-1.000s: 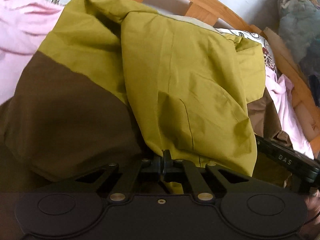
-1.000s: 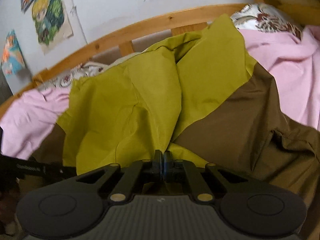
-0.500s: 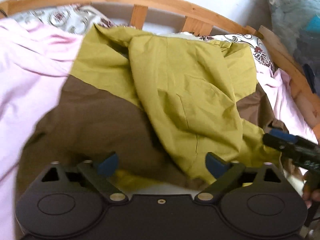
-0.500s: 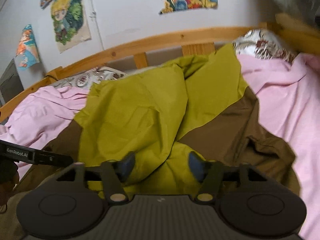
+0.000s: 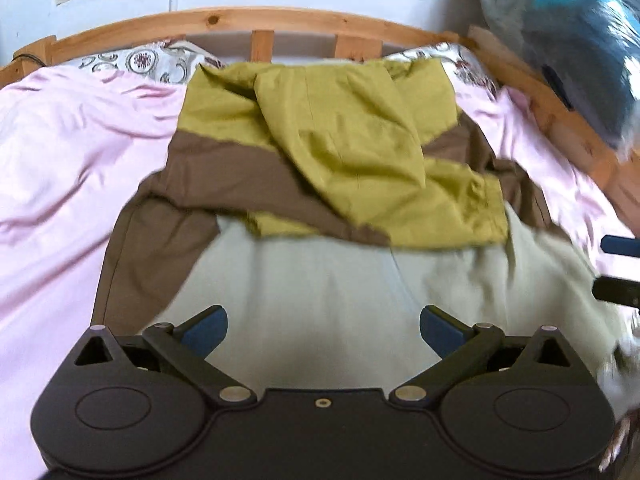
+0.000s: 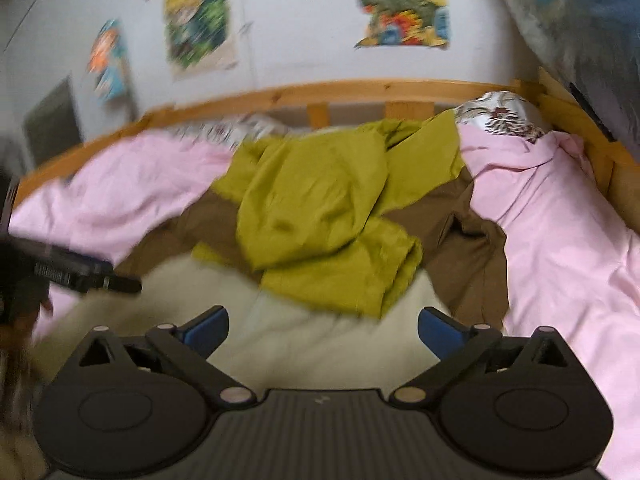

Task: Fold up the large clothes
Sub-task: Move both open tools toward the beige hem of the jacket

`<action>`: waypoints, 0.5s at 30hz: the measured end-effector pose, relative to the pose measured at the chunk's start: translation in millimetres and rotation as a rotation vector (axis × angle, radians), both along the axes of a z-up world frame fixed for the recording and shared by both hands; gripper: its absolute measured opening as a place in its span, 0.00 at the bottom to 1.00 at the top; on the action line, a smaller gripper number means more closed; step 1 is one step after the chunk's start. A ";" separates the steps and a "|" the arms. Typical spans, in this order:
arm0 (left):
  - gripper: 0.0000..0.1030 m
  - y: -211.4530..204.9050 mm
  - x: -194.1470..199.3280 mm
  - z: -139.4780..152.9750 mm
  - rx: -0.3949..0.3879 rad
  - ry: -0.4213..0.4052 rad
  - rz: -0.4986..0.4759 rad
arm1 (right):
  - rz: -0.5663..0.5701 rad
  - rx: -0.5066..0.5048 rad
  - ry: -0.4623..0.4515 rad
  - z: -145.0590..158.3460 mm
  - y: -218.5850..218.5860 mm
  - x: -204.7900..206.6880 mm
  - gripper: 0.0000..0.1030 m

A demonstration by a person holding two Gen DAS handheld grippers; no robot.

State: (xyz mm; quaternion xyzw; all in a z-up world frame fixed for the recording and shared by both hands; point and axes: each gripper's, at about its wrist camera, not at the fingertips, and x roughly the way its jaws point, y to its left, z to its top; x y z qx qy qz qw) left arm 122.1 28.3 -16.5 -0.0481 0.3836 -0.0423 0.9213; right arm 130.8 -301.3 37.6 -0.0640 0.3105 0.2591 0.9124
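A large garment with olive-green (image 5: 352,152), brown and pale cream panels lies crumpled on the bed; its green part (image 6: 320,208) is folded over the brown. The pale cream part (image 5: 320,280) spreads towards me. My left gripper (image 5: 323,328) hovers above the cream fabric, its jaws opening wide with nothing between them. My right gripper (image 6: 323,326) does the same, jaws opening, not touching the cloth. Each gripper shows at the edge of the other's view: the right gripper (image 5: 620,268) and the left gripper (image 6: 80,272).
A pink sheet (image 5: 60,160) covers the bed on both sides of the garment. A wooden bed rail (image 5: 240,20) runs along the far side, with patterned pillows (image 5: 140,60) against it. A blue-grey bedding bundle (image 5: 560,20) sits at the upper right. Posters (image 6: 200,12) hang on the wall.
Both grippers were shut on the green fabric, then opened and let it go. Both have pulled back and up, so the cream part of the garment now shows below them.
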 end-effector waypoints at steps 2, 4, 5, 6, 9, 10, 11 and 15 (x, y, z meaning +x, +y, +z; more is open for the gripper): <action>0.99 1.9 -15.5 -4.0 0.008 0.011 -0.021 | 0.052 -0.070 0.027 -1.8 2.6 -16.5 1.00; 0.99 3.2 -27.6 -6.9 0.011 0.011 -0.044 | 0.116 -0.143 0.058 -6.9 5.9 -33.1 1.00; 0.99 3.2 -33.2 -8.9 0.010 0.009 -0.059 | 0.147 -0.179 0.069 -10.5 8.2 -40.5 1.00; 0.99 2.7 -37.1 -10.7 0.010 0.011 -0.068 | 0.179 -0.219 0.085 -15.3 12.6 -47.0 1.00; 0.99 -3.1 -45.8 -16.6 0.002 0.023 -0.091 | 0.274 -0.324 0.129 -33.6 28.4 -63.4 1.00; 0.99 -5.8 -48.2 -18.4 -0.003 0.025 -0.099 | 0.301 -0.355 0.132 -39.9 33.7 -67.9 1.00; 0.99 -8.4 -50.1 -20.3 -0.008 0.029 -0.108 | 0.328 -0.395 0.132 -46.8 41.8 -71.9 1.00; 0.99 -16.6 -55.8 -26.0 -0.014 0.041 -0.144 | 0.363 -0.531 0.047 -70.2 65.5 -83.7 1.00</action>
